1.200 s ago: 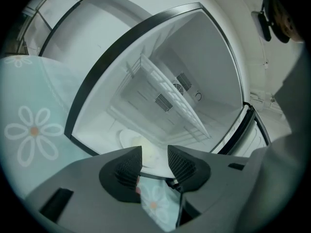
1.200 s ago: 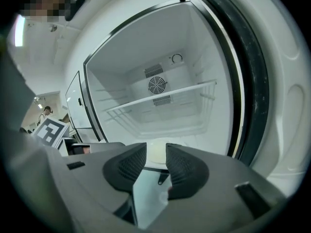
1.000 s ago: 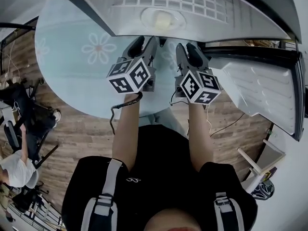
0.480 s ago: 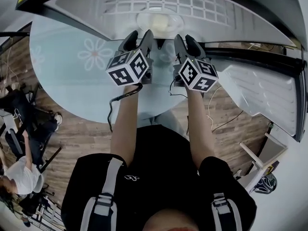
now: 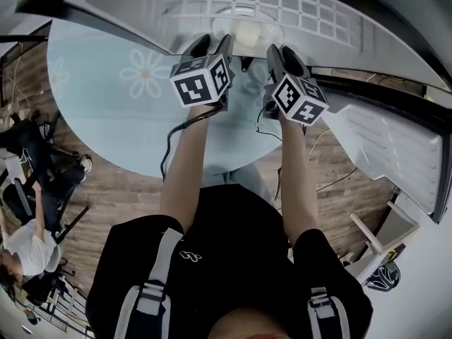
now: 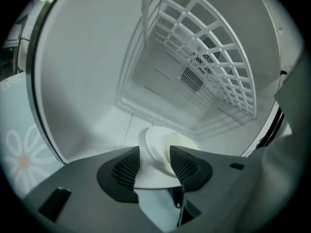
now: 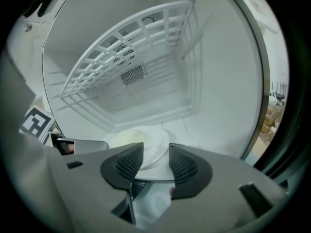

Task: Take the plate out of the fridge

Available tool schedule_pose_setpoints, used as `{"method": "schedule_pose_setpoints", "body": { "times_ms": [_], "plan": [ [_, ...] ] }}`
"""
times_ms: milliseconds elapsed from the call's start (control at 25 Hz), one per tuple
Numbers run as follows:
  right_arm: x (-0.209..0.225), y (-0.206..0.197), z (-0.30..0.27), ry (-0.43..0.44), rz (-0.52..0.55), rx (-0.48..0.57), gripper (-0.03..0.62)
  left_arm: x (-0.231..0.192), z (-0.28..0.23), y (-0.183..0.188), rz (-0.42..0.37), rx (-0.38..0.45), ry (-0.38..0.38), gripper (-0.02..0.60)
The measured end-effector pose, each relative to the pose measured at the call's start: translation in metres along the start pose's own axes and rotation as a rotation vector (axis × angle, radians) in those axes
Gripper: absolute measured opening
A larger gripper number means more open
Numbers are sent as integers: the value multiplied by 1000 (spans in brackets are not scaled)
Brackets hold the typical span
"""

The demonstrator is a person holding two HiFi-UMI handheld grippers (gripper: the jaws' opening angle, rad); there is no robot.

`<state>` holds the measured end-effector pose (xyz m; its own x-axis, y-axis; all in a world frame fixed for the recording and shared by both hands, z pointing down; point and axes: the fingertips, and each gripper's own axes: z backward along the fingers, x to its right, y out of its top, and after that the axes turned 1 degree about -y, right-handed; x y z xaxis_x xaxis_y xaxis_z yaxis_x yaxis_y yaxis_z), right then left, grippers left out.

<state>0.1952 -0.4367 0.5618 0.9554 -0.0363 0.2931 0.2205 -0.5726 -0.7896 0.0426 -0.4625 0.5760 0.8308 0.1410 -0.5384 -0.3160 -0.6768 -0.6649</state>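
A white plate [image 5: 244,28] with a pale yellow lump [image 6: 183,141] on it rests on the bottom of the open fridge, under a white wire shelf [image 5: 268,2]. My left gripper [image 5: 214,44] reaches into the fridge mouth. Its jaws are closing, and the plate's [image 6: 156,148] left rim shows in the gap just ahead of them, untouched by the pads. My right gripper [image 5: 281,51] is beside it, open, with the plate's [image 7: 151,147] right rim showing between its jaws, also untouched.
The fridge door [image 5: 388,140] hangs open at the right. A round pale-blue table with flower prints [image 5: 120,97] lies below my arms. A seated person [image 5: 25,246] is at the far left, a white stool [image 5: 374,239] at the lower right.
Both grippers have moved forward and up towards the plate, into the fridge opening. The plate has not moved.
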Motion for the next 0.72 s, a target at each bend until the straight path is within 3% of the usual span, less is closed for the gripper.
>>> {"method": "schedule_pose_setpoints", "body": {
  "times_ms": [320,480,640,720],
  "plan": [
    [5,2,-13,5,-38,-5,172,-6,-6,10,36,-8,-14,201],
    [7,1,-18,7,-62,-7,172,1,-9,11,48,-13,-69,201],
    [3,3,-22,22,-87,-3,172,-1,-11,12,59,-14,-75,146],
    [3,3,-19,21,-102,0,163,-4,-9,9,46,-20,-43,79]
  ]
}}
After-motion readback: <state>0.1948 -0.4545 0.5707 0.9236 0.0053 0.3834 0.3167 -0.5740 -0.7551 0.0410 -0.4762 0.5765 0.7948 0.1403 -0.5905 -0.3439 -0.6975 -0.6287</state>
